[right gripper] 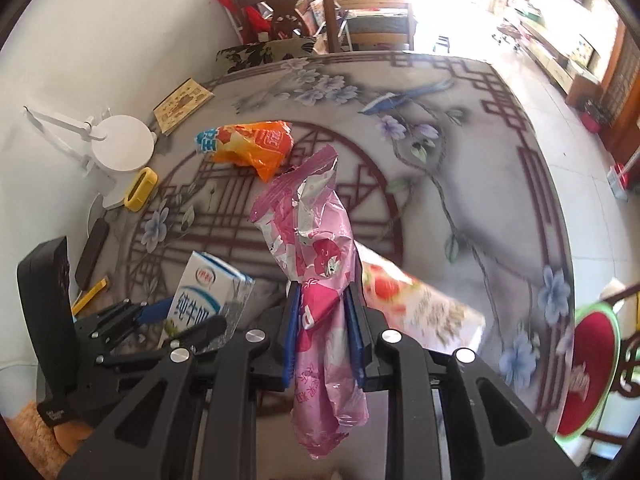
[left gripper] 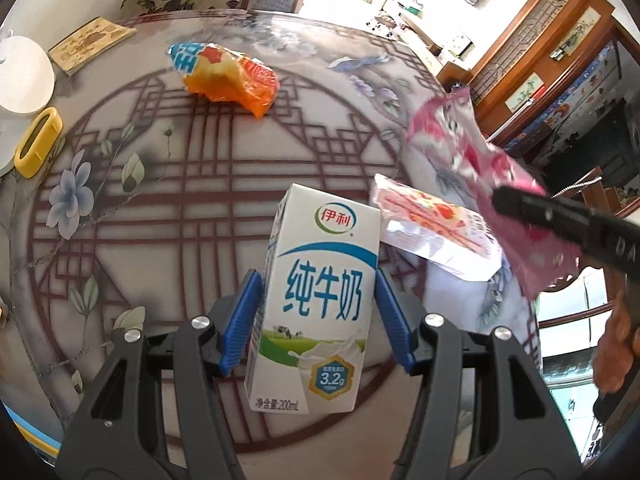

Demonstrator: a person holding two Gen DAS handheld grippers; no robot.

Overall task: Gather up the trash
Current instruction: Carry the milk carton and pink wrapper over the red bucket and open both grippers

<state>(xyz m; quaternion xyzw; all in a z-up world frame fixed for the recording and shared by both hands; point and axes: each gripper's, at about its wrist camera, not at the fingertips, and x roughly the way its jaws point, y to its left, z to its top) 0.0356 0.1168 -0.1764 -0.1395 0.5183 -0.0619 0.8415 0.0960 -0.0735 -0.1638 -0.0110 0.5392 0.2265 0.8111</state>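
A white and blue milk carton (left gripper: 320, 300) stands upright between the blue pads of my left gripper (left gripper: 317, 274), which is shut on its two sides. The carton hangs just above the patterned table (left gripper: 168, 208). My right gripper (right gripper: 322, 290) is shut on a crumpled pink foil wrapper (right gripper: 316, 248), lifted off the table. The same wrapper (left gripper: 460, 148) shows at the right of the left wrist view. Under it lies a strawberry-print packet (right gripper: 420, 304). An orange snack bag (right gripper: 252, 144) lies further back.
A white lamp base (right gripper: 122, 142), a yellow holder (right gripper: 140, 189), a book (right gripper: 182, 105) and a dark bar (right gripper: 92, 254) line the left side by the wall. A wooden chair (right gripper: 288, 8) stands behind the table. The table's edge (right gripper: 560, 208) runs down the right.
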